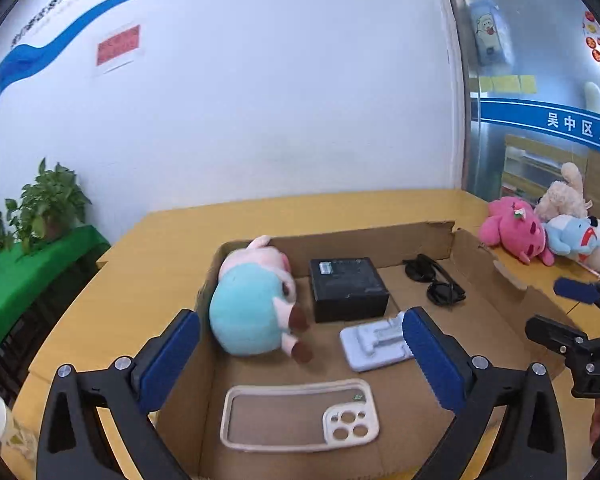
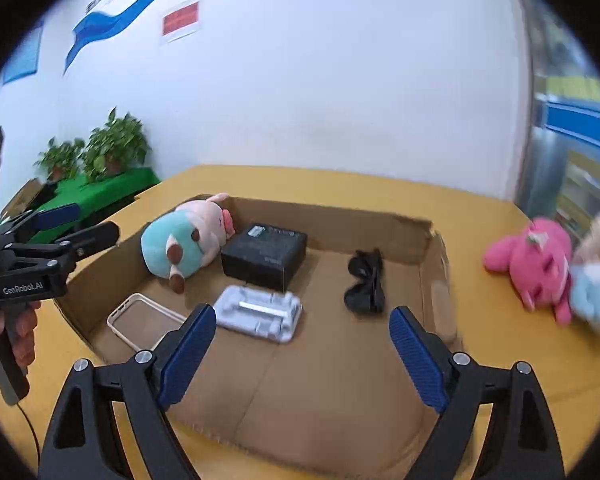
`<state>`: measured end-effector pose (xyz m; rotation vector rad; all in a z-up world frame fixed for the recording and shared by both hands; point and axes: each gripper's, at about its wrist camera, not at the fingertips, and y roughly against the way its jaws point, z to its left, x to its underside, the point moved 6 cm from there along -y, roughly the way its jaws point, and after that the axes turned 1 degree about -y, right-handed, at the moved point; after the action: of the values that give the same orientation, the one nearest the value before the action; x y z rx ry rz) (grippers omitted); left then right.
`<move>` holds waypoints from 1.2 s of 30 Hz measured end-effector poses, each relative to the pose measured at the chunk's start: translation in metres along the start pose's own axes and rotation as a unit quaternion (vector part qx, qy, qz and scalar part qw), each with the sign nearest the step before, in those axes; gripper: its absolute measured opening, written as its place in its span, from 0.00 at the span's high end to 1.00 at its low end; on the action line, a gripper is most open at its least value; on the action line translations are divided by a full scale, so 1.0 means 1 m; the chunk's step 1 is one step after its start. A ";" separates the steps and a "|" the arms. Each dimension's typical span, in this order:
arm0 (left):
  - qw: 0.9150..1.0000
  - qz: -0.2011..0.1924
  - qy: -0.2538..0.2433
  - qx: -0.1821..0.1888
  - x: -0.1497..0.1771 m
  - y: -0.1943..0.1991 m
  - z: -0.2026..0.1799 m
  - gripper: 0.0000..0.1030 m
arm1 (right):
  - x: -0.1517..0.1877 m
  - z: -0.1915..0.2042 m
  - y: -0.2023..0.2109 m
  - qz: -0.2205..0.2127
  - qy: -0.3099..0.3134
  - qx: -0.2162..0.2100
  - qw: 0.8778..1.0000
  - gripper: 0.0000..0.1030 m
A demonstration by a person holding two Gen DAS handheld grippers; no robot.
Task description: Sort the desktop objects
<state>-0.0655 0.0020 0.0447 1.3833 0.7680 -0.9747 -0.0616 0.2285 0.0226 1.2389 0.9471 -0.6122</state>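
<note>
A shallow cardboard box sits on the yellow table. In it lie a pig plush in teal, a black box, black sunglasses, a grey plastic tray and a cream phone case. My left gripper is open and empty above the box's near left part. My right gripper is open and empty over the box's near right part. A pink plush lies on the table right of the box.
A beige plush and a blue-and-white plush lie beside the pink one. Potted plants stand on a green-covered stand at the left. A white wall rises behind the table.
</note>
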 end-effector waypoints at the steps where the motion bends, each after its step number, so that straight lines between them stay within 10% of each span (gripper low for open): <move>1: 1.000 0.000 0.007 -0.009 0.010 0.000 -0.002 0.00 | 0.008 -0.001 -0.001 -0.003 -0.019 0.001 1.000 0.14; 10: 0.999 0.038 0.017 -0.023 0.068 -0.027 -0.017 0.00 | 0.051 0.001 -0.015 -0.016 -0.027 0.066 0.997 0.14; 36: 1.000 0.014 0.014 -0.024 0.072 -0.026 -0.018 0.00 | 0.056 -0.004 -0.011 -0.033 -0.037 0.079 0.996 0.00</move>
<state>-0.0564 0.0140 -0.0324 1.3650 0.7867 -0.9121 -0.0434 0.2350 -0.0311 1.3202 0.8932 -0.7927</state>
